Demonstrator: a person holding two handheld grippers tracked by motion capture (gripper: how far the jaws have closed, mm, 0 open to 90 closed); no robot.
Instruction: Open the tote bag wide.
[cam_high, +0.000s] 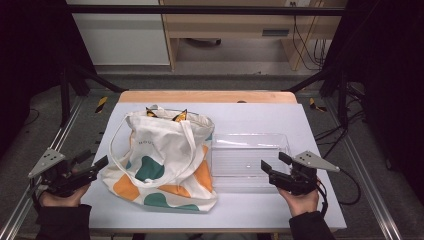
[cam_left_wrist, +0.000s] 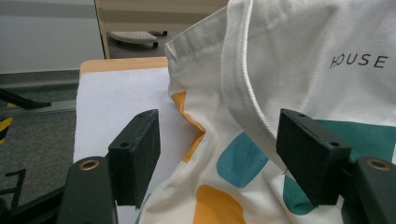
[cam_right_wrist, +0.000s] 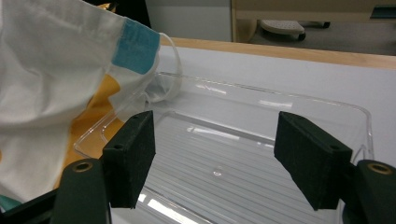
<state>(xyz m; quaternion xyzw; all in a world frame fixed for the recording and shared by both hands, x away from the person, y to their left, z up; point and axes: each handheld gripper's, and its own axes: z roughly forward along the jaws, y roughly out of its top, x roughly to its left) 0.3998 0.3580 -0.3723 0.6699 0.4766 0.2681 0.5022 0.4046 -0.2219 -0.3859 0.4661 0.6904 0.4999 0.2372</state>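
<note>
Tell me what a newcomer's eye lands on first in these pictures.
A cream tote bag with orange and green patches lies at the middle left of the white table. Right beside it sits a clear plastic tray, with nothing in it. A hand-held gripper flanks each side, the left hand-held gripper by the bag, the right hand-held gripper at the tray, both with jaws open.

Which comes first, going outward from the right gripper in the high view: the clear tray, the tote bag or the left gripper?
1. Clear tray, just beside the right gripper.
2. Tote bag, mid-table, left of the tray.
3. Left gripper, at the table's far left edge.
</note>
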